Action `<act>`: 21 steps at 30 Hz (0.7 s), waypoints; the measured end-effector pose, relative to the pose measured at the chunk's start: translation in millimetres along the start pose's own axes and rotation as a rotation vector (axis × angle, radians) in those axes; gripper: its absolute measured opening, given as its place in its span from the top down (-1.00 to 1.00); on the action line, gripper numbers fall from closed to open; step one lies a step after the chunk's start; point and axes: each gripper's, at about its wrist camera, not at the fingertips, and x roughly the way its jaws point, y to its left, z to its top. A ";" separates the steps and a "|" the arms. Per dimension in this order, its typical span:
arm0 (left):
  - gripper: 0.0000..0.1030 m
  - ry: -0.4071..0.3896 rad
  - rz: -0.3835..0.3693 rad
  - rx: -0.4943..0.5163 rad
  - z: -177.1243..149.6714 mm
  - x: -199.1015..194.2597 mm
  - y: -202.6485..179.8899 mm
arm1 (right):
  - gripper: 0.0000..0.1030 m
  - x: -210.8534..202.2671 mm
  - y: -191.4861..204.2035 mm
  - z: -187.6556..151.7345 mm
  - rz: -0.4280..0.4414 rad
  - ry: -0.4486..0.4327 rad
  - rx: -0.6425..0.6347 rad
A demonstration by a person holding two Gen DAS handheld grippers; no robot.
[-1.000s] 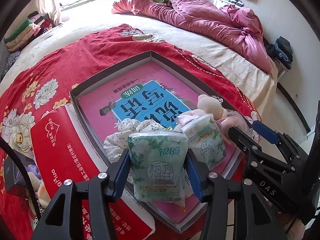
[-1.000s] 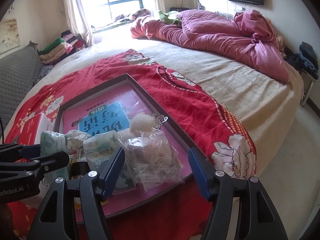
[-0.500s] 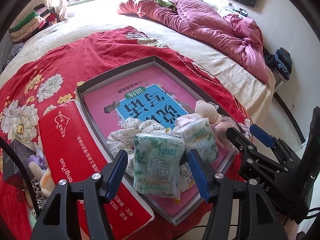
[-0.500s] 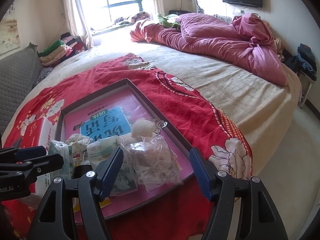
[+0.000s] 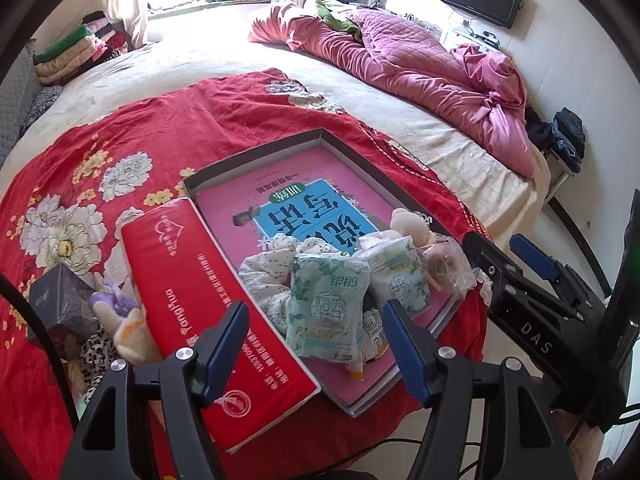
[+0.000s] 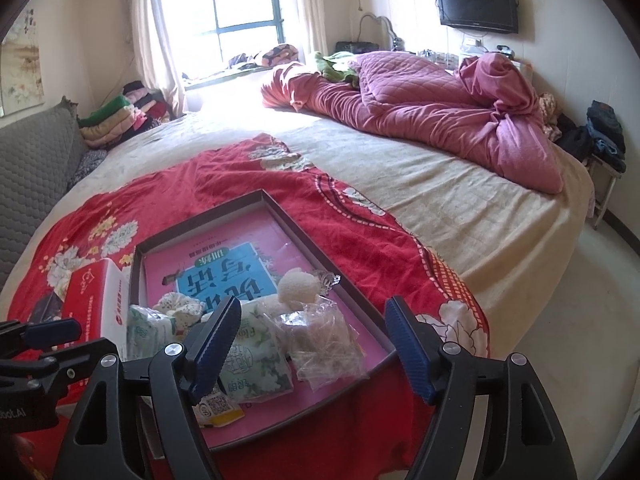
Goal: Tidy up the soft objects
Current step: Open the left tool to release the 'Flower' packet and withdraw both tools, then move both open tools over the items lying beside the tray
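A flat dark tray (image 5: pixel 256 152) (image 6: pixel 200 220) with a pink book in it lies on the red floral blanket. At its near end lie soft things: a green tissue pack (image 5: pixel 326 304) (image 6: pixel 148 332), a second tissue pack (image 5: pixel 398 276) (image 6: pixel 256 360), a floral cloth (image 5: pixel 268 276) (image 6: pixel 180 308), a cream plush (image 5: pixel 406 222) (image 6: pixel 298 290) and a clear bag (image 5: pixel 448 264) (image 6: pixel 324 336). My left gripper (image 5: pixel 316 344) is open and empty, just short of the green pack. My right gripper (image 6: pixel 312 340) is open and empty above the clear bag.
A red box (image 5: pixel 212 300) lies left of the tray. A dark small box (image 5: pixel 60 296) and plush toys (image 5: pixel 124 320) lie further left. A pink quilt (image 6: pixel 420 120) is heaped at the far side of the bed. The floor (image 6: pixel 560 320) is to the right.
My left gripper has let go of the green tissue pack, which now lies in the tray, and has drawn back. My right gripper has also drawn back and risen a little.
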 end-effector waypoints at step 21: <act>-0.46 -0.078 0.071 -0.041 -17.5 -68.0 24.6 | -0.48 -64.9 40.5 25.2 0.030 -0.102 -0.047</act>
